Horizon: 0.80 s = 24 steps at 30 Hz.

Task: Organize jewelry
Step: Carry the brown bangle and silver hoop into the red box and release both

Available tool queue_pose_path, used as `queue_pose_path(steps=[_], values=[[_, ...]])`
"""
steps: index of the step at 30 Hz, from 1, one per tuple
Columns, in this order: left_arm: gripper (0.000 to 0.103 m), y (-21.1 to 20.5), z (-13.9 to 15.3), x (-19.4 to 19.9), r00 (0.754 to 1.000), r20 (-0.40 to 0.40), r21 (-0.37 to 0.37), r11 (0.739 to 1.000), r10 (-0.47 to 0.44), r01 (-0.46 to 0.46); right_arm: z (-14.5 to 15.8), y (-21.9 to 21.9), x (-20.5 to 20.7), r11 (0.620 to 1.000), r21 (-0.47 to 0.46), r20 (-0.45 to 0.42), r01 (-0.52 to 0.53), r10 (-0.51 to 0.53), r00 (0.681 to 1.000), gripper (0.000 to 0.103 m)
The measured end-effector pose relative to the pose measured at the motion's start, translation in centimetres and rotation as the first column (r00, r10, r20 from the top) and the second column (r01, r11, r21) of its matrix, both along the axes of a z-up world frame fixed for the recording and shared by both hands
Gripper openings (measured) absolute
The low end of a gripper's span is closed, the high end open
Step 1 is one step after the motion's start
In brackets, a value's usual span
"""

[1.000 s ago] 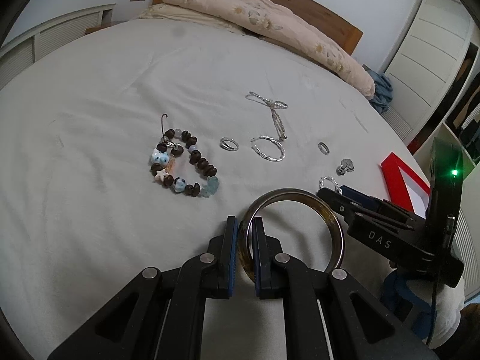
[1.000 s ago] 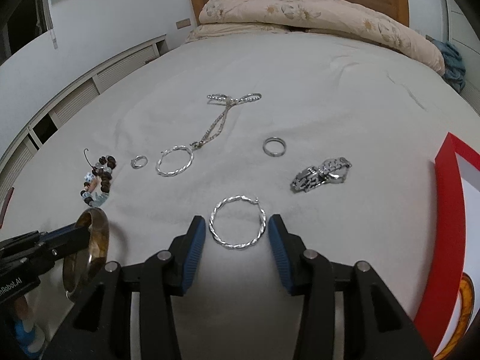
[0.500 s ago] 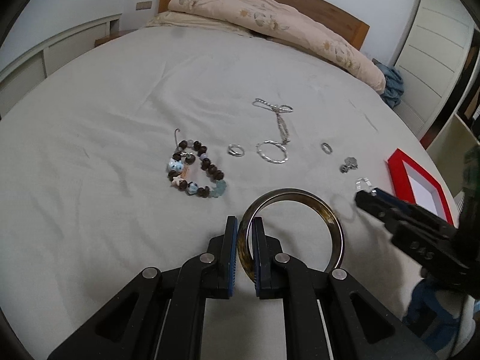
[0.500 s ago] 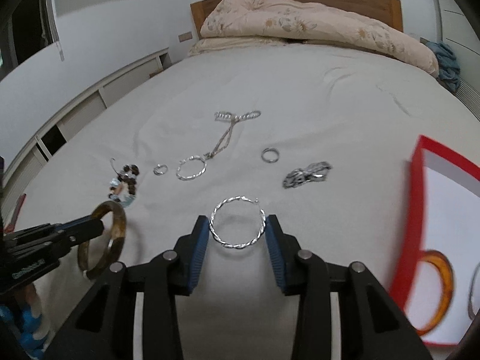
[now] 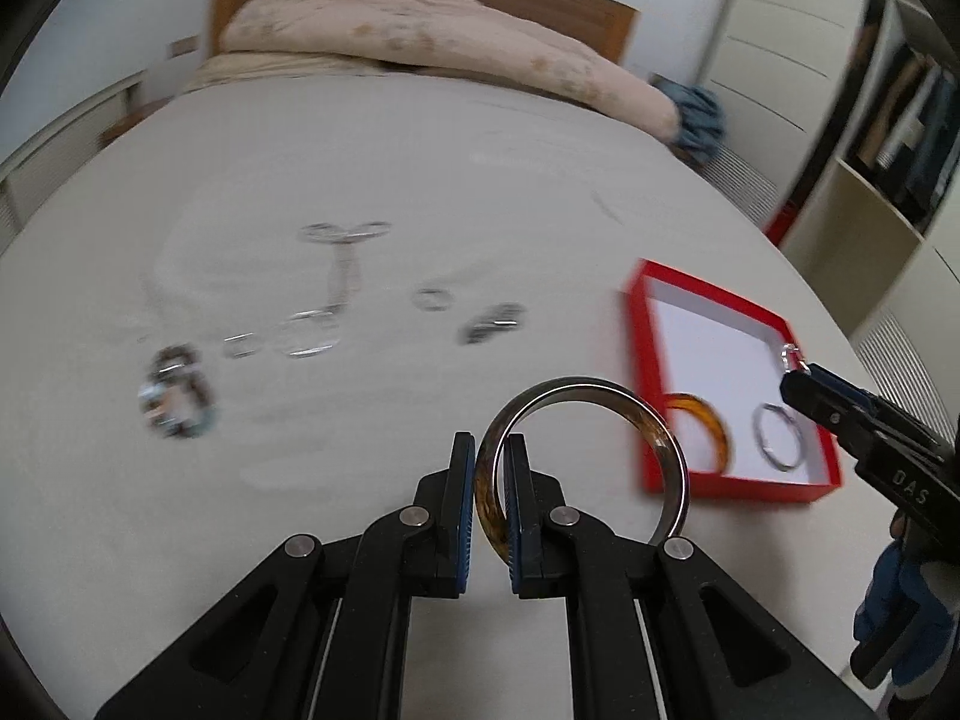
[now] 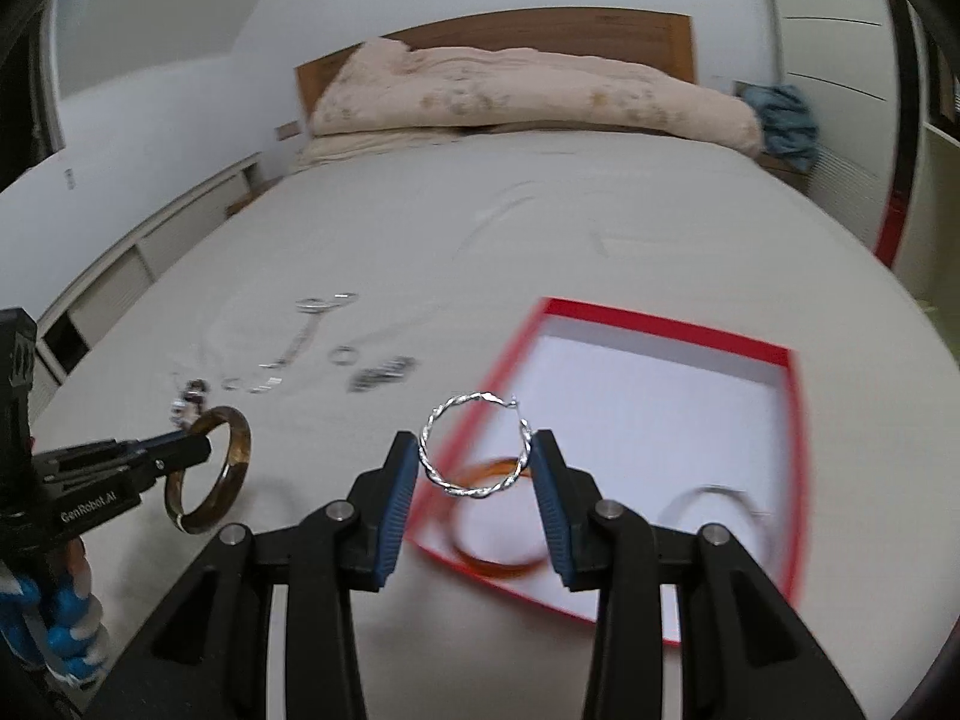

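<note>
My left gripper [image 5: 491, 468] is shut on a brown bangle [image 5: 651, 426], held upright above the bed; it also shows in the right wrist view [image 6: 231, 438]. My right gripper [image 6: 475, 462] is shut on a twisted silver hoop [image 6: 447, 426], held in the air over the near left edge of the red box [image 6: 774, 354]. The red box [image 5: 639, 360] holds an amber bangle [image 5: 711, 420] and a silver hoop [image 5: 777, 438]. Left on the bed lie a beaded bracelet [image 5: 174, 390], a small ring [image 5: 240, 345], a silver hoop [image 5: 309, 333], a chain [image 5: 342, 264], a ring [image 5: 431, 299] and a watch [image 5: 492, 321].
A folded peach duvet [image 5: 432, 42] lies against the wooden headboard. White wardrobes and open shelves [image 5: 888, 138] stand to the right of the bed. The bed sheet [image 5: 420, 168] stretches wide behind the jewelry.
Both grippers have swung right toward the red box, each still holding its piece. The twisted hoop has been lifted off the sheet and now hangs over the box edge.
</note>
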<state>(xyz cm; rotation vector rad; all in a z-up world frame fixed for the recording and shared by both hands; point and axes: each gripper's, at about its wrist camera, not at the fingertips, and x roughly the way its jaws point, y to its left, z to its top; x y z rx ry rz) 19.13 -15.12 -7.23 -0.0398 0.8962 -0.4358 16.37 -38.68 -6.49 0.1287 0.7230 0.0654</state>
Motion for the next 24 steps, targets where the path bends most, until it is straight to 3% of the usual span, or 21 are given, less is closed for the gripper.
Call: queue_pose_path(steps=[5,11,16,24], values=[[0.009,-7.0,-0.2,1.4,0.996,-0.008,0.009,0.996,-0.085,0.085,-0.9,-5.0,0.5,0.999,-0.039,-0.033,0.027,-0.028,0.999,0.036],[0.009,-15.1,-1.5,4.2,0.986,0.005,0.107,0.981,-0.165,0.163,-2.5,-9.5,3.2,0.998,-0.063,-0.071,0.022,-0.026,0.997,0.037],[0.009,-18.3,-3.2,5.6,0.983,-0.011,0.14,0.973,-0.183,0.182,-3.8,-11.7,5.3,0.996,-0.084,-0.102,-0.01,0.001,0.995,0.037],[0.009,-19.7,-5.8,6.8,0.984,-0.042,0.184,0.966,-0.175,0.18,-6.1,-12.3,6.7,0.988,-0.146,-0.149,-0.058,0.036,0.988,0.038]])
